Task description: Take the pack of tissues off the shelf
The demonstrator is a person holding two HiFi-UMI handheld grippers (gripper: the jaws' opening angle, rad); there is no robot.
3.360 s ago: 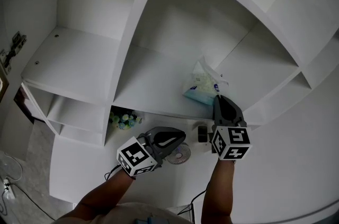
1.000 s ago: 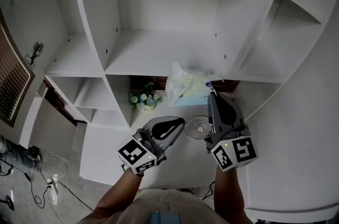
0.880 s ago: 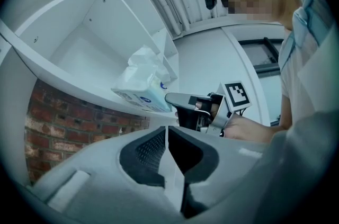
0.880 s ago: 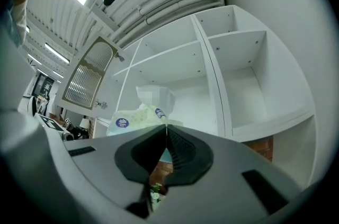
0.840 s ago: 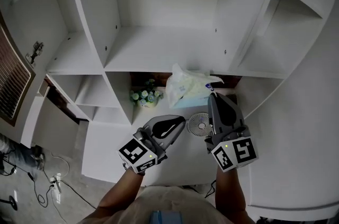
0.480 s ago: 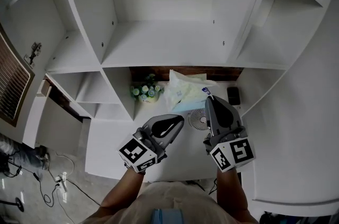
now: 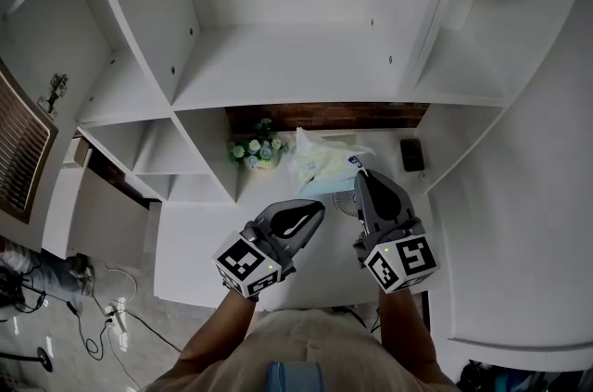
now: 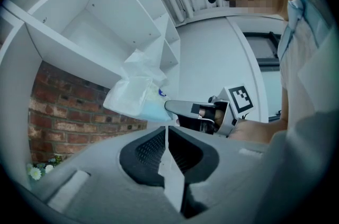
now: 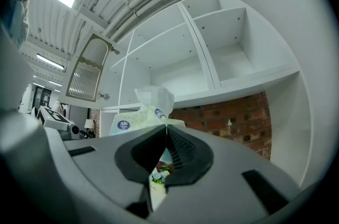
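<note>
The pack of tissues (image 7: 320, 160), a pale plastic wrap with a blue label, hangs off the shelf (image 7: 278, 66) and above the white desk (image 7: 190, 242). My right gripper (image 7: 359, 173) is shut on the pack's near edge. In the right gripper view the tissue pack (image 9: 139, 114) rises just past the closed right gripper (image 9: 166, 125). My left gripper (image 7: 319, 208) is shut with nothing in it, just left of the right one and below the pack. In the left gripper view the tissue pack (image 8: 135, 96) hangs from the right gripper (image 8: 175, 106), beyond the left gripper (image 8: 166, 127).
A small pot of flowers (image 7: 256, 149) stands on the desk by the brick wall (image 7: 324, 115). A small fan (image 7: 341, 207) lies under the pack, mostly hidden. A dark object (image 7: 411, 155) sits at the right. White shelf compartments fill the upper half.
Both grippers have come down, and the tissue pack came with the right one, from level with the shelf board to below it, over the desk. The jaws have not changed.
</note>
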